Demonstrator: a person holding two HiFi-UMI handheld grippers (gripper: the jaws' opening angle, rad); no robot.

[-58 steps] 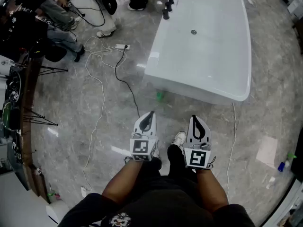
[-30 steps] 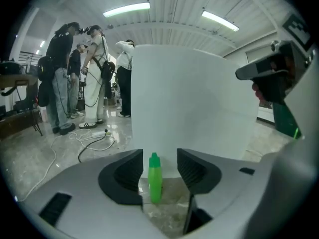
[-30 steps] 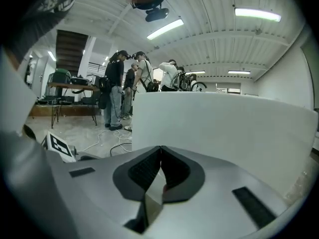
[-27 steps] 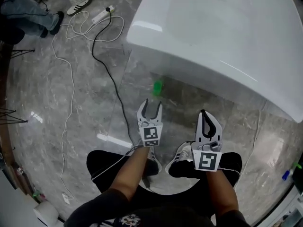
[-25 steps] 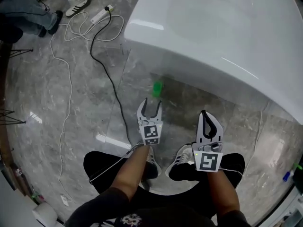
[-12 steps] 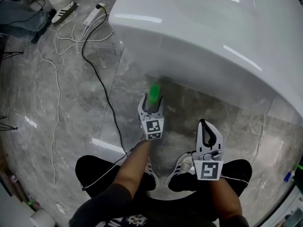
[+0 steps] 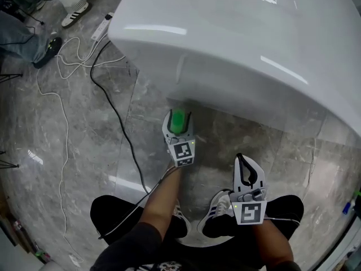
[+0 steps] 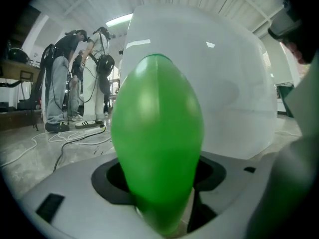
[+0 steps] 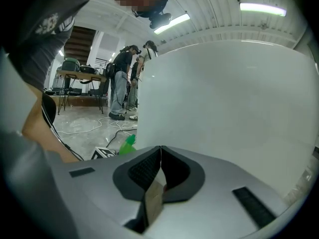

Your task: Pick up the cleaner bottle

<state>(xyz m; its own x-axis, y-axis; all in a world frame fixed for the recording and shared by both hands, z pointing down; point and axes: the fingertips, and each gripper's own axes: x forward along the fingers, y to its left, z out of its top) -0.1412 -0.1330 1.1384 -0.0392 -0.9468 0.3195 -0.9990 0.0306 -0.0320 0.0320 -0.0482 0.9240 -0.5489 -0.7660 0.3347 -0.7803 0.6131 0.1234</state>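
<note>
The cleaner bottle [image 7: 178,121] is bright green and stands on the grey marble floor just in front of the white bathtub [image 7: 237,33]. My left gripper [image 7: 179,116] is open, one finger on each side of the bottle. In the left gripper view the bottle [image 8: 157,138] fills the middle between the jaws, and I cannot see the pads pressing on it. My right gripper [image 7: 244,159] hangs shut and empty to the right, nearer my feet. Its jaws meet in the right gripper view [image 9: 160,151], where the bottle [image 9: 128,144] shows small at the left beside the tub wall [image 9: 224,98].
A black cable [image 7: 115,109] and white cords [image 7: 56,100] snake over the floor to the left, with a power strip [image 7: 101,27] further back. Other people's shoes [image 7: 76,13] are at the far left. My own shoes [image 7: 217,208] are beneath the grippers.
My left gripper opened its jaws and moved forward and down until they stood around the green bottle. The right gripper sank a little and stayed shut. The view closed in on the tub.
</note>
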